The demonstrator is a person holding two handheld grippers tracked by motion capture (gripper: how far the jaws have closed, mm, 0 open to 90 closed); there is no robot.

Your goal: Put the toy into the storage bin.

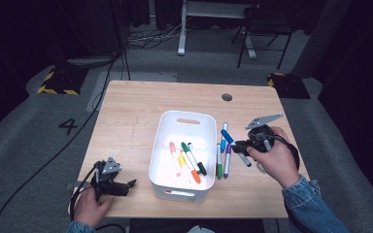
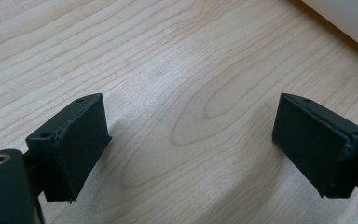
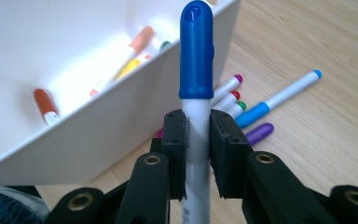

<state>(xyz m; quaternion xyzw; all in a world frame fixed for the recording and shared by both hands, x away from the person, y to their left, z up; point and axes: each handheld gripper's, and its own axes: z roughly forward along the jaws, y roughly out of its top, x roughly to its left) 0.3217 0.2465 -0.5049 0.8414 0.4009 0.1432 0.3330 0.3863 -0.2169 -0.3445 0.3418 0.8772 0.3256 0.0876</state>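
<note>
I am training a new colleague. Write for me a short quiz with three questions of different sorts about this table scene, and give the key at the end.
1. True or false: the left gripper holds a marker.
2. Multiple choice: the marker in the right gripper has a cap of which colour? A) blue B) orange C) green
3. Short answer: where do the orange, yellow and green markers lie?

Key:
1. False. Its fingers stand open over the bare wooden table.
2. A. The fingers are shut on the blue-capped marker, beside the white bin.
3. Inside the white bin.
</note>
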